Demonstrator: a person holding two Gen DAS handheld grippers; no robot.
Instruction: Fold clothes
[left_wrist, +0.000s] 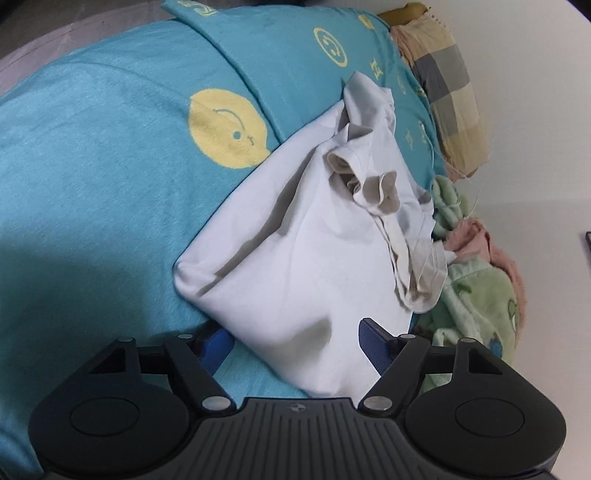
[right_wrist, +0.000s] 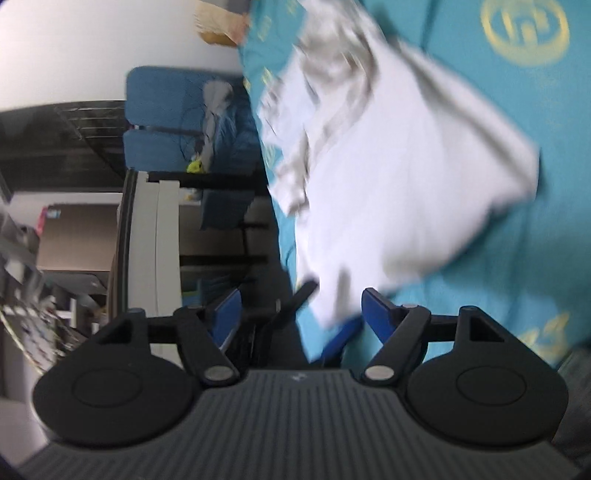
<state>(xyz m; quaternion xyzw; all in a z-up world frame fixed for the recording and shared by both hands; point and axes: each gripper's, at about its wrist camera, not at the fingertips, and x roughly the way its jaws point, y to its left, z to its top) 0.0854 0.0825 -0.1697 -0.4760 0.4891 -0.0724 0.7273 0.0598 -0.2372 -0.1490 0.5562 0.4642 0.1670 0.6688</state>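
A white garment (left_wrist: 310, 236) lies partly folded on a teal sheet (left_wrist: 96, 177) with yellow face prints, its rumpled sleeves and collar bunched at the right side. My left gripper (left_wrist: 295, 339) is open, its blue pads on either side of the garment's near edge. In the right wrist view the same white garment (right_wrist: 399, 177) is blurred by motion. My right gripper (right_wrist: 301, 314) is open at the garment's near corner, by the bed's edge.
A checked yellow-grey cloth (left_wrist: 450, 99) and a green and pink fleece (left_wrist: 476, 288) lie at the right of the bed against a white wall. In the right wrist view, blue chairs (right_wrist: 166, 110) and a white desk (right_wrist: 155, 236) stand beyond the bed's edge.
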